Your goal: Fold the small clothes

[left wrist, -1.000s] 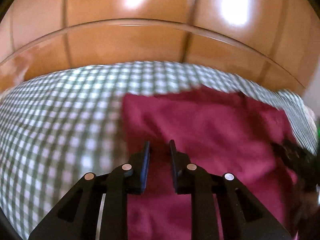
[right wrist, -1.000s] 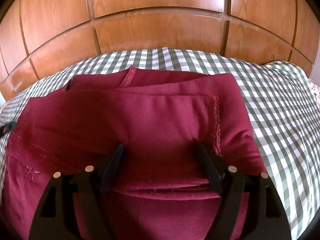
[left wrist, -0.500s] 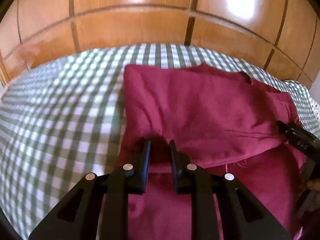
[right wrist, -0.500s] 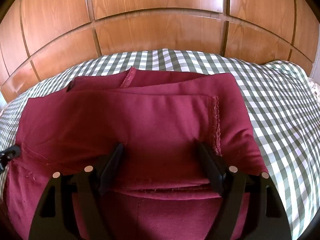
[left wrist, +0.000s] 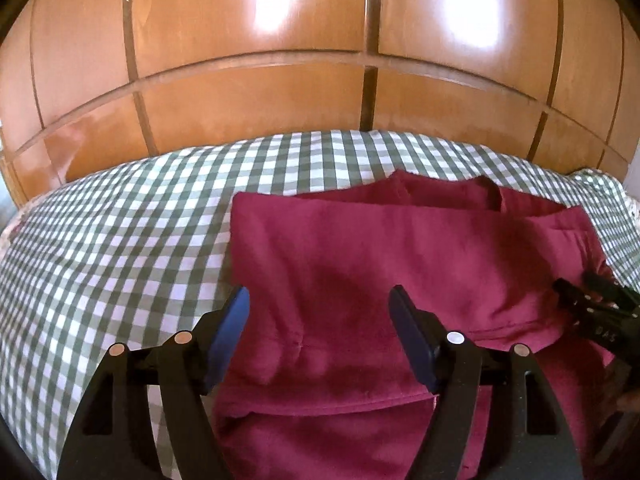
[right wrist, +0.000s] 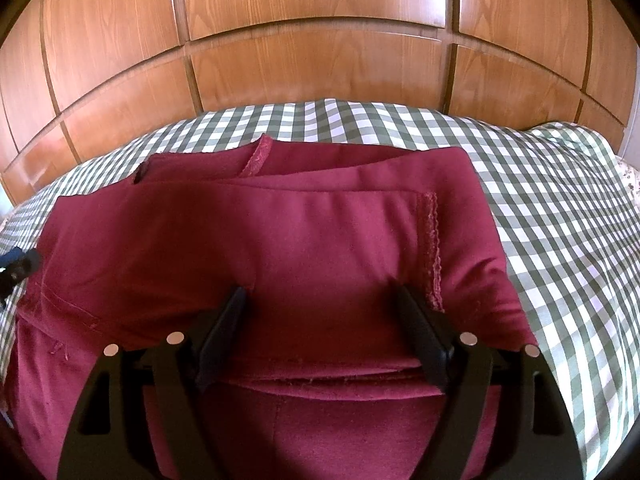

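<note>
Your garment [left wrist: 400, 264] lies folded on the checked bed [left wrist: 120, 248] — soft, light, slippery in layers — so with the left gripper [left wrist: 320, 316] opening and the right gripper [right wrist: 320, 320] wide, both holding nothing, pinch every layer at the near edge.

cut off: maroon garment [left wrist: 360, 264] near edge, bottom frame | hidden: checked cloth [right wrist: 560, 220] beneath it

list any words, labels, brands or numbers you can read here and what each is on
"DAS": pale letters, only partly legible and cut off, on the black right gripper at the right edge of the left wrist view.
No readable text on the maroon garment, the checked cloth, the wooden panels or the left gripper, whose jaws are opening.
</note>
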`<state>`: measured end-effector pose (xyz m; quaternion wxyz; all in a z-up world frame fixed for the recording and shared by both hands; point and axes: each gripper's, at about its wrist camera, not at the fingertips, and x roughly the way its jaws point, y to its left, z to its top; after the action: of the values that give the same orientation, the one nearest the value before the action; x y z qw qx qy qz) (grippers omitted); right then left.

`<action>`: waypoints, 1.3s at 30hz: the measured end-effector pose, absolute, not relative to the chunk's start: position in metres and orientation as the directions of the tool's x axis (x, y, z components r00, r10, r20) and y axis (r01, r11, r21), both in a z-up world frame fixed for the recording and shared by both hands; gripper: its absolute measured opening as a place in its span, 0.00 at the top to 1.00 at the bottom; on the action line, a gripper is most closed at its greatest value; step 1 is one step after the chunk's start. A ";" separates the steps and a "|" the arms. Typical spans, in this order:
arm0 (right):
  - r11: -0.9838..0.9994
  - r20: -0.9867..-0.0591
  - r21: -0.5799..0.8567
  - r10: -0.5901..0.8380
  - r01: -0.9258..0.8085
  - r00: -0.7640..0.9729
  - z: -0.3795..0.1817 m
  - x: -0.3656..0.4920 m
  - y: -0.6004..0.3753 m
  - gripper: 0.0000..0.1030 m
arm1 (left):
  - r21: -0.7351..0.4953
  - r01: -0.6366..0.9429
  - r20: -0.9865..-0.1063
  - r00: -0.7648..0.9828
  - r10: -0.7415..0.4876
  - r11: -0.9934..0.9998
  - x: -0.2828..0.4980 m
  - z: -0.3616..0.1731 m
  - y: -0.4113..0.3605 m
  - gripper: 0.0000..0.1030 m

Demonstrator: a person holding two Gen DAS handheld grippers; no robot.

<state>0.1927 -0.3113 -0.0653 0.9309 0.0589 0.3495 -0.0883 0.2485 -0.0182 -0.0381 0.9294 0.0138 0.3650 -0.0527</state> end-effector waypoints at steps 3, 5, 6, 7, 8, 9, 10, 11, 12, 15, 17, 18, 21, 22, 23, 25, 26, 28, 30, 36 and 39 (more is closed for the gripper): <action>0.977 -0.660 0.048 -0.123 0.205 0.741 -0.066 0.193 -0.311 0.23 | -0.021 0.110 -0.692 0.715 -0.094 0.994 0.252 -0.046 -0.017 0.31; 0.977 -0.660 0.050 -0.122 0.206 0.741 -0.066 0.193 -0.311 0.22 | -0.028 0.109 -0.699 0.708 -0.097 0.994 0.253 -0.050 -0.016 0.31; 0.977 -0.660 0.052 -0.121 0.205 0.742 -0.066 0.193 -0.311 0.22 | -0.033 0.106 -0.703 0.705 -0.098 0.994 0.255 -0.053 -0.015 0.31; 0.977 -0.659 0.052 -0.121 0.205 0.742 -0.066 0.193 -0.311 0.22 | -0.037 0.105 -0.706 0.701 -0.100 0.994 0.256 -0.054 -0.015 0.31; 0.977 -0.659 0.053 -0.121 0.206 0.742 -0.066 0.193 -0.311 0.22 | -0.042 0.105 -0.711 0.696 -0.103 0.994 0.257 -0.056 -0.014 0.31; 0.977 -0.659 0.053 -0.121 0.206 0.742 -0.066 0.193 -0.311 0.22 | -0.044 0.105 -0.713 0.693 -0.105 0.993 0.257 -0.057 -0.014 0.31; 0.977 -0.659 0.053 -0.121 0.206 0.742 -0.066 0.193 -0.311 0.22 | -0.046 0.106 -0.715 0.691 -0.107 0.993 0.258 -0.059 -0.014 0.31; 0.977 -0.659 0.053 -0.121 0.206 0.742 -0.065 0.193 -0.311 0.22 | -0.049 0.106 -0.717 0.688 -0.109 0.993 0.258 -0.060 -0.014 0.31; 0.977 -0.659 0.052 -0.122 0.207 0.742 -0.066 0.193 -0.311 0.22 | -0.054 0.105 -0.720 0.685 -0.111 0.993 0.259 -0.062 -0.014 0.30; 0.977 -0.659 0.052 -0.122 0.207 0.742 -0.066 0.193 -0.311 0.22 | -0.081 0.100 -0.729 0.673 -0.127 0.992 0.262 -0.067 -0.010 0.26; 0.977 -0.659 0.057 -0.118 0.206 0.742 -0.066 0.194 -0.312 0.21 | -0.101 0.095 -0.733 0.666 -0.139 0.990 0.264 -0.070 -0.007 0.24; 0.977 -0.660 0.060 -0.116 0.206 0.742 -0.066 0.194 -0.312 0.21 | -0.111 0.095 -0.735 0.662 -0.146 0.989 0.265 -0.072 -0.006 0.24; 0.977 -0.662 0.059 -0.116 0.205 0.741 -0.066 0.195 -0.311 0.20 | -0.114 0.093 -0.736 0.661 -0.147 0.989 0.264 -0.070 -0.005 0.24; 0.977 -0.662 0.059 -0.115 0.205 0.741 -0.066 0.195 -0.311 0.20 | -0.116 0.088 -0.735 0.663 -0.145 0.989 0.262 -0.068 -0.004 0.24; 0.977 -0.662 0.060 -0.115 0.205 0.741 -0.066 0.195 -0.311 0.20 | -0.118 0.080 -0.731 0.668 -0.141 0.990 0.259 -0.066 -0.002 0.24; 0.977 -0.662 0.059 -0.115 0.205 0.741 -0.066 0.194 -0.311 0.20 | -0.138 0.064 -0.723 0.675 -0.145 0.988 0.246 -0.060 0.005 0.24; 0.977 -0.662 0.060 -0.115 0.205 0.741 -0.066 0.194 -0.311 0.20 | -0.148 0.062 -0.726 0.671 -0.151 0.987 0.240 -0.059 0.008 0.24; 0.977 -0.661 0.060 -0.114 0.204 0.741 -0.066 0.194 -0.311 0.20 | -0.181 0.063 -0.723 0.668 -0.176 0.982 0.219 -0.055 0.018 0.24; 0.977 -0.662 0.059 -0.115 0.205 0.741 -0.066 0.194 -0.312 0.20 | -0.227 0.055 -0.726 0.656 -0.207 0.972 0.201 -0.054 0.030 0.24; 0.977 -0.660 0.046 -0.127 0.209 0.740 -0.066 0.194 -0.310 0.19 | -0.295 0.039 -0.749 0.611 -0.256 0.955 0.139 -0.066 0.060 0.24; 0.975 -0.665 0.027 -0.146 0.218 0.732 -0.064 0.192 -0.307 0.15 | -0.275 0.069 -0.746 0.614 -0.258 0.959 0.107 -0.070 0.064 0.24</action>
<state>0.1925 -0.3074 -0.0640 0.9293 0.0517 0.3525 -0.0979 0.1070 0.0640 -0.0696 0.8916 -0.1101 0.4295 -0.0918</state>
